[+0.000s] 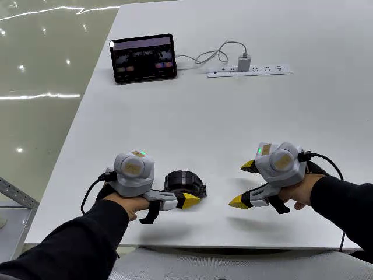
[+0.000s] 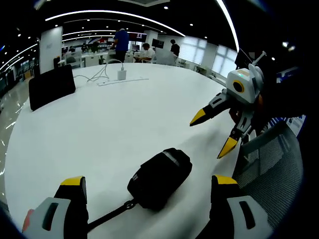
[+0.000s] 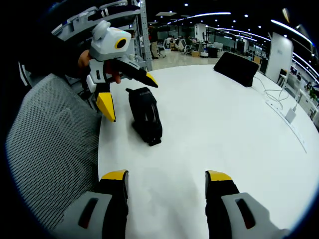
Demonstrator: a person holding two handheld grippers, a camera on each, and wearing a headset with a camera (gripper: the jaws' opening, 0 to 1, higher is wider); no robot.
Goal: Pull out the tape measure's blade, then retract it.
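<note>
While left claw (image 2: 149,181) and right claw (image 1: 242,184) gape, the tape measure (image 1: 185,182) lies at the left's tips.

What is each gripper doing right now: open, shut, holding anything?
Left gripper: open, jaws wide apart either side of the tape measure, not clamped on it.
Right gripper: open, holding nothing.
</note>
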